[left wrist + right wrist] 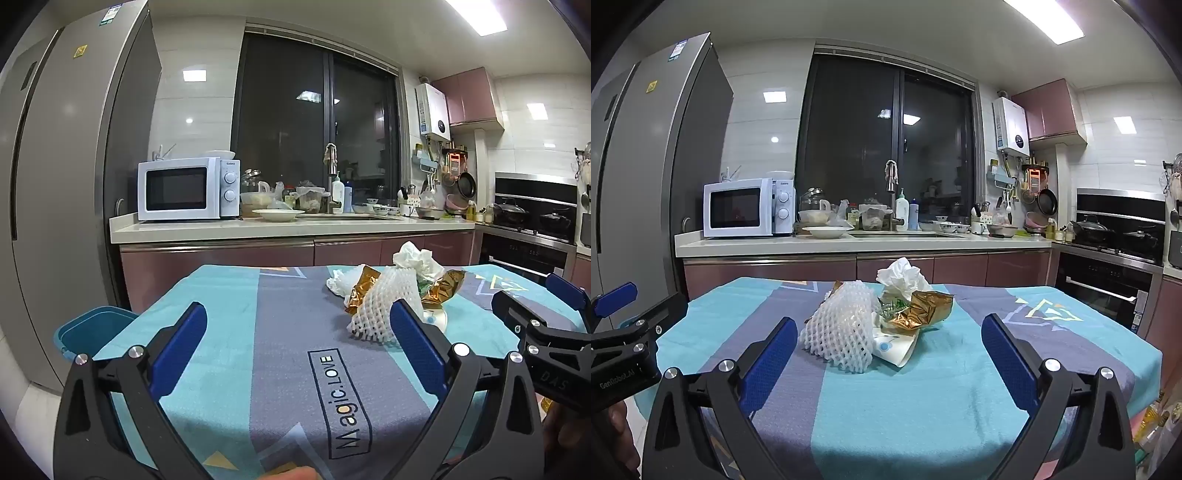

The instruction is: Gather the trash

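Both blue-padded black grippers, the left gripper (298,315) and the right gripper (888,330), hang spread wide and empty above the near edge of a table draped in a teal-and-grey patterned cloth (894,398). The trash sits toward the far edge: a white foam fruit net (842,328), crumpled white tissue (900,277) and gold foil wrappers (923,308). A blue bin (92,328) waits beside the left edge. Best approach: straddle the foam net first, closing gently.

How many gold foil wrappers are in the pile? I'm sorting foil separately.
2: one gold wrapper behind the foam net, another on the pile's other side. More may hide underneath.
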### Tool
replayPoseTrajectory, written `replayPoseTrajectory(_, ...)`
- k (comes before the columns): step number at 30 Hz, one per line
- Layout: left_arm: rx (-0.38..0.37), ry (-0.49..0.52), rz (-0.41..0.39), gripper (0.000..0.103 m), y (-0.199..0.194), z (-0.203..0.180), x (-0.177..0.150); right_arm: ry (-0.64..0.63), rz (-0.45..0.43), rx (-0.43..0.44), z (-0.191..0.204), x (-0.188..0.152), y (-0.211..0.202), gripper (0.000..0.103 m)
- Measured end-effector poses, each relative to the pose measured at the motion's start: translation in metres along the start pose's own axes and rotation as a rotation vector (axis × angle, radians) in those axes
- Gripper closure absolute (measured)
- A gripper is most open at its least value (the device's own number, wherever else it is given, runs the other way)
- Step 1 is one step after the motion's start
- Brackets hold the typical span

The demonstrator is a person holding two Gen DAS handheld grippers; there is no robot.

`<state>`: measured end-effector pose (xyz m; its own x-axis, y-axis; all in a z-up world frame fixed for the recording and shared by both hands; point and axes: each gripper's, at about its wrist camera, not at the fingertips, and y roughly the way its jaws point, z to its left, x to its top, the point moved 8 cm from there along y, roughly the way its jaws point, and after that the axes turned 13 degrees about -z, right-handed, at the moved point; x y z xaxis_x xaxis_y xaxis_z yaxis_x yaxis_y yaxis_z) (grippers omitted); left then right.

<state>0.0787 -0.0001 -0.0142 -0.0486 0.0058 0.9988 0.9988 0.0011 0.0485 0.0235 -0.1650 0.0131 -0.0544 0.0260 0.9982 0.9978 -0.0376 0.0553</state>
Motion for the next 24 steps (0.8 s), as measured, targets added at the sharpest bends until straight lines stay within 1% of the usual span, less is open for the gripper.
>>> replayPoseTrajectory(3, 0.010, -0.002, 0.010, 0.005, 0.0015, 0.0012, -0.0009, -0.013, 0.010, 0.000, 0.0030, -0.0010, 0.0024, 0.007)
replayPoseTrajectory(4, 0.015, -0.001, 0.010, 0.005, 0.0023, 0.0017, -0.0009, 0.002, -0.004, 0.001, 0.0013, 0.0005, 0.0006, 0.007)
replayPoseTrajectory(8, 0.016, 0.001, 0.000, 0.005, 0.0014, -0.0015, 0.0007, 0.003, -0.004, -0.004, -0.0014, -0.0015, -0.0006, 0.007)
replayPoseTrajectory(13, 0.008, 0.000, -0.003, 0.005, 0.0003, -0.0008, -0.0010, 0.002, 0.013, -0.005, -0.0019, -0.0011, -0.0011, 0.007)
replayPoseTrajectory(20, 0.005, -0.032, 0.000, 0.005, -0.0023, 0.0054, -0.0010, -0.001, 0.013, -0.004, 0.0000, -0.0032, 0.0024, 0.007)
replayPoseTrajectory(24, 0.006, -0.032, -0.002, 0.005, -0.0037, 0.0071, -0.0010, -0.005, 0.011, 0.000, 0.0022, -0.0029, 0.0022, 0.006)
